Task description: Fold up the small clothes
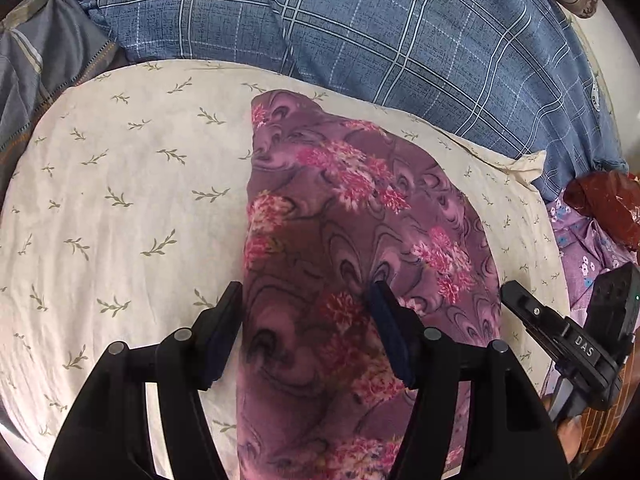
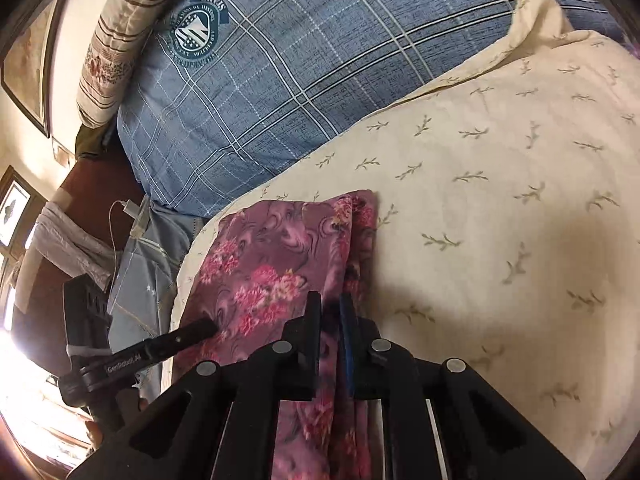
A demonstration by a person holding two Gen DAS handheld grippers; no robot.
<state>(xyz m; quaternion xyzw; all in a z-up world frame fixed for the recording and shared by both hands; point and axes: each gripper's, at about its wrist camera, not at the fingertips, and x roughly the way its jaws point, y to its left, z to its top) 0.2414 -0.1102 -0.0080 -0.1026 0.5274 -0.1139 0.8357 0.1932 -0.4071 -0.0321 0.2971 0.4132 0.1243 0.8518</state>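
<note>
Nearest to us, our left gripper (image 1: 306, 292) stands with its jaws wide apart over the near part of the purple flowered cloth (image 1: 352, 240); one finger (image 1: 228, 312) sits just off the cloth's left edge over the cream sheet (image 1: 120, 184), the other rests on the cloth itself, and neither pad presses it. Our right gripper (image 2: 330, 304) has its jaws nearly together, with a narrow gap between them, and a fold of the cloth (image 2: 276, 264) runs up through that gap; we cannot tell whether the pads actually pinch it. In the left wrist view that right gripper (image 1: 520, 300) points in at the cloth's right edge.

The cloth lies folded into a long strip on the cream sheet with its small leaf print, stretching away from both grippers. To the right of the cloth, past the sheet's edge, lie a lilac flowered garment (image 1: 580, 248) and something dark red (image 1: 604, 200). Beyond the cloth, a blue checked pillow (image 1: 360, 24) rests against the sheet's far edge, and a striped pillow (image 2: 120, 40) lies beyond that.
</note>
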